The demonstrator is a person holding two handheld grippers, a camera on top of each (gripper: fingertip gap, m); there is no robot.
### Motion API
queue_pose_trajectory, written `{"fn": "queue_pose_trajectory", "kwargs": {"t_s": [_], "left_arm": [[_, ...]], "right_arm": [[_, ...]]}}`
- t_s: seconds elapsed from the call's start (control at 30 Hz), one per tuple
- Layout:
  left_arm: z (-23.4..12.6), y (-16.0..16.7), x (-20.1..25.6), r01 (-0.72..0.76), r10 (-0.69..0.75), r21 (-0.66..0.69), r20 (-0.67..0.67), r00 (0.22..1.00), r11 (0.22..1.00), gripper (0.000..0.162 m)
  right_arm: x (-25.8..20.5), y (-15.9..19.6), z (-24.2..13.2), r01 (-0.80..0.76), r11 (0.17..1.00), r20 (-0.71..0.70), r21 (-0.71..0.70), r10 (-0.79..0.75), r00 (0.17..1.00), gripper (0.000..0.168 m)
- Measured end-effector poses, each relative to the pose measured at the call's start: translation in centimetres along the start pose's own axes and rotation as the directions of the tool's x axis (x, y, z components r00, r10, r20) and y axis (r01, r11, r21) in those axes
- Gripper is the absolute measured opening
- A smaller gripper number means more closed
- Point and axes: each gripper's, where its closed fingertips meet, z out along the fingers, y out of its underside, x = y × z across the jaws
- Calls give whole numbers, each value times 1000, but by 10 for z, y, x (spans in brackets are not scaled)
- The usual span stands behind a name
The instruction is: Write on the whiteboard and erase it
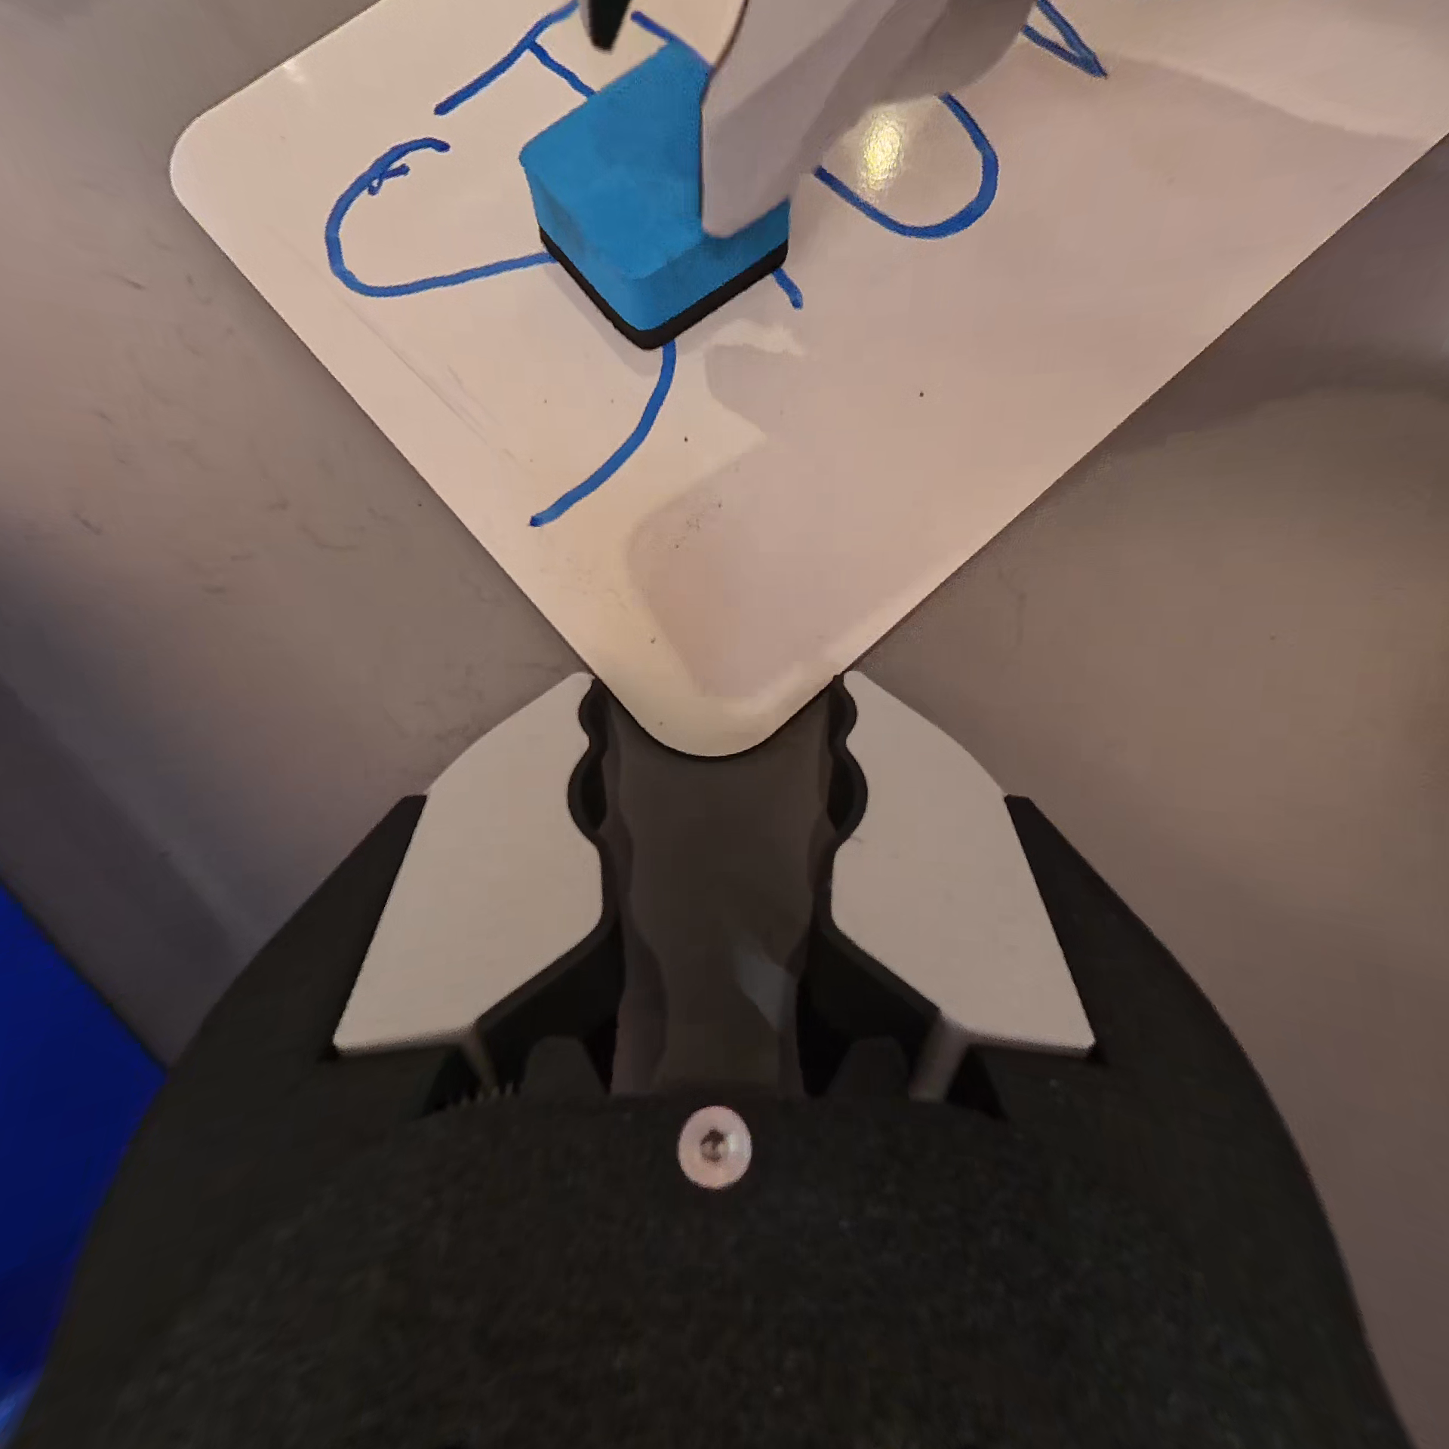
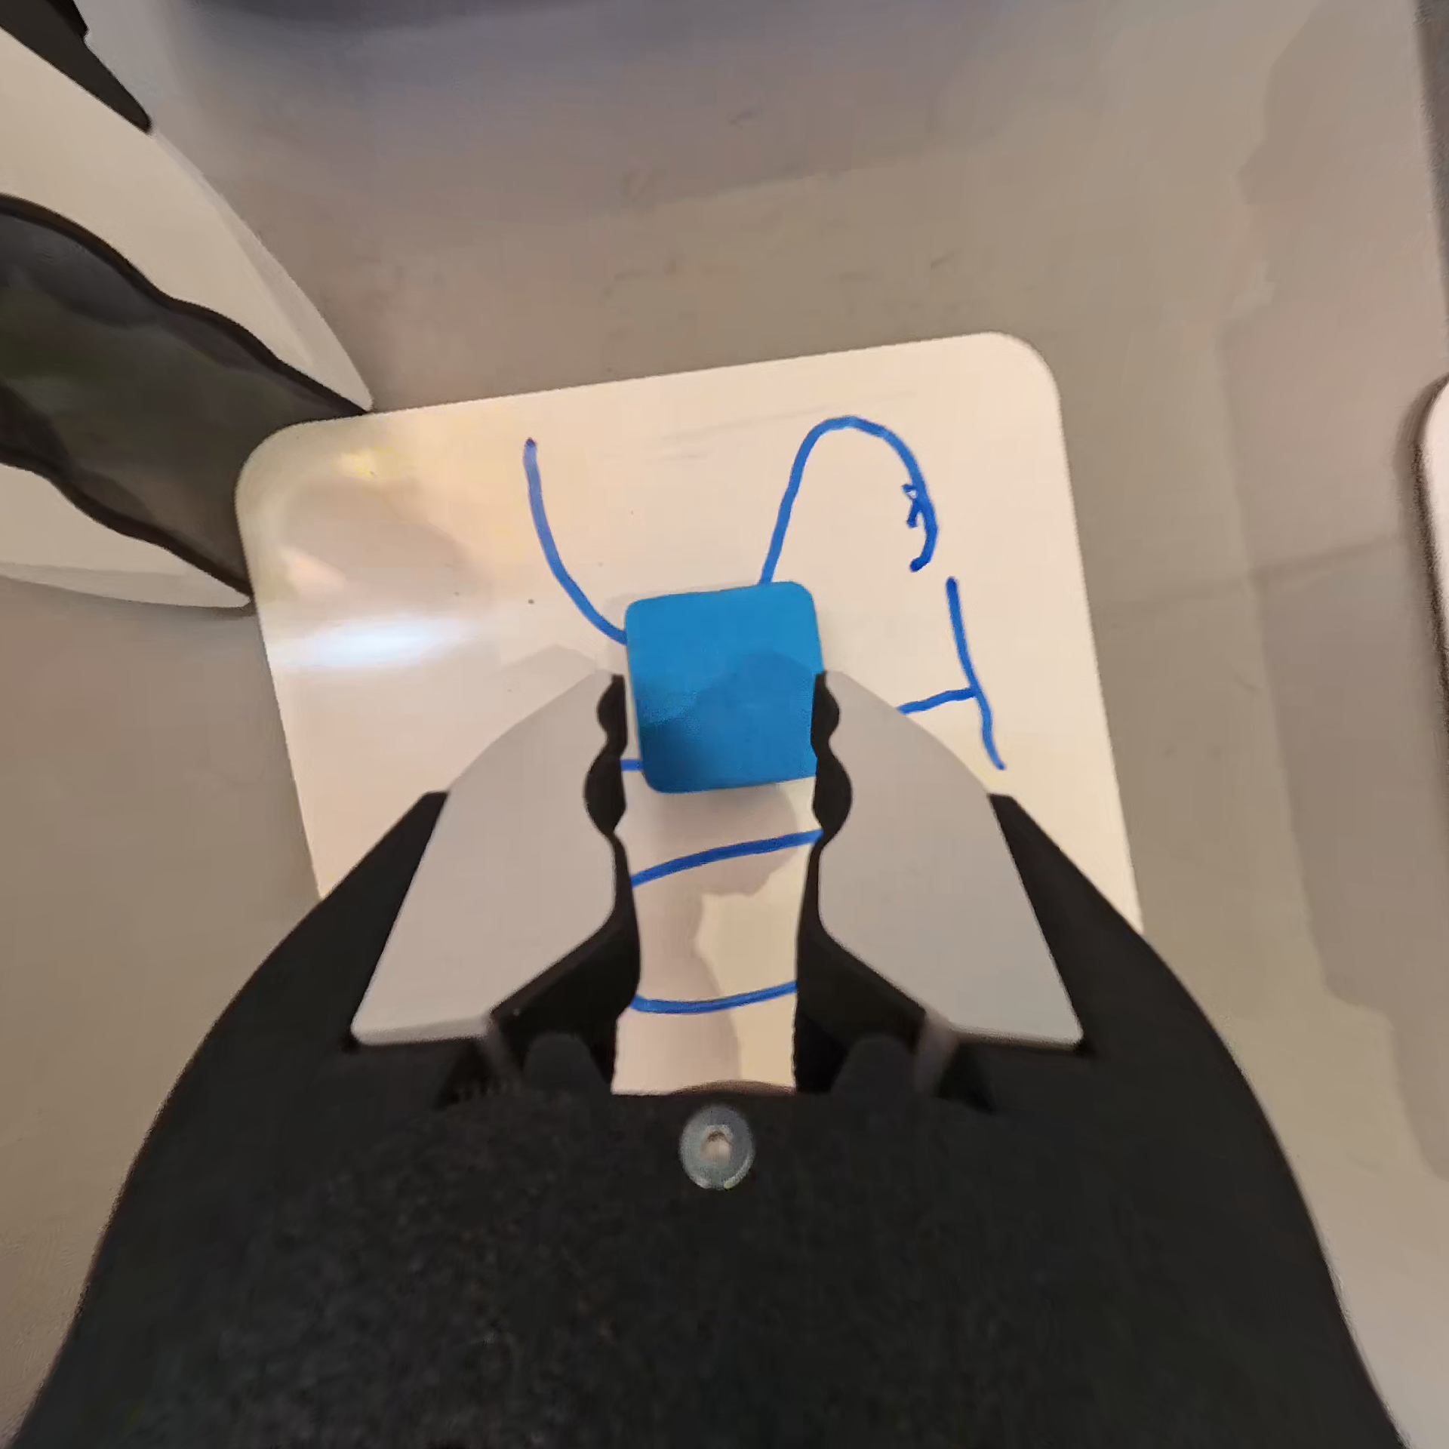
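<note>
A white whiteboard point(image 1: 862, 486) with blue marker lines lies flat on a grey table. A blue eraser point(image 1: 627, 212) with a black felt base rests on the board, over the lines. My right gripper point(image 2: 717, 706) is shut on the eraser point(image 2: 721, 666) and presses it onto the whiteboard point(image 2: 408, 706). It also shows in the left wrist view point(image 1: 670, 133), coming in from the top. My left gripper point(image 1: 713, 706) is open. Its jaws stand apart on either side of the board's near corner. It also shows in the right wrist view point(image 2: 302, 502), at the board's left corner.
The grey table point(image 1: 235, 549) surrounds the board on all sides. A blue object point(image 1: 47, 1058) sits at the lower left edge of the left wrist view. A white object point(image 2: 1431, 510) shows at the right edge of the right wrist view.
</note>
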Motion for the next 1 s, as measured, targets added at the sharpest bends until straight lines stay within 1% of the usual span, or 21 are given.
{"fn": "queue_pose_trajectory", "kwargs": {"t_s": [0.07,0.1,0.17,0.27,0.37,0.47,0.5,0.57,0.63,0.7,0.77,0.8,0.87,1.0], "left_arm": [[0,0,0,2,-2,6,3,1000,1000,54],[0,0,1,1,-1,6,3,1000,1000,54],[0,0,1,3,-3,10,4,1000,1000,54],[0,-1,3,-1,1,16,1,1000,1000,53],[1,-1,5,0,0,18,0,1000,1000,51],[0,-1,5,5,-5,13,0,1000,1000,51],[0,-1,5,9,-9,18,0,1000,1000,51],[0,0,5,10,-10,18,1,1000,1000,50],[-1,0,5,20,-20,17,-6,1000,1000,49],[-1,-1,5,31,-31,24,-15,999,999,49],[-1,-1,5,30,-30,25,-16,999,999,48],[-1,0,5,24,-24,23,-13,1000,999,48],[-1,-1,5,20,-20,22,-7,1000,1000,49],[-1,-1,5,24,-24,26,-11,1000,999,48]], "right_arm": [[-1,6,6,-26,999,24,-26,27,999,49],[0,6,7,-25,999,20,-22,26,999,45],[0,3,8,-19,1000,29,-2,19,999,44],[-3,-9,9,-20,999,48,40,18,999,21],[-13,-20,19,17,999,49,27,-19,999,17],[-25,-27,23,127,992,-10,-4,-127,992,14],[-26,-28,21,130,992,-17,-9,-130,991,12],[-28,-34,14,99,995,9,30,-99,995,14],[-20,-34,8,76,996,-2,34,-76,997,27],[-7,-33,6,46,998,-21,38,-46,999,35],[-8,-31,14,-30,999,59,38,28,998,48],[-9,-29,20,-59,998,90,19,57,994,51],[-10,-23,32,-64,998,105,-20,66,992,51],[-24,-27,36,-23,1000,115,-17,25,993,51]]}}
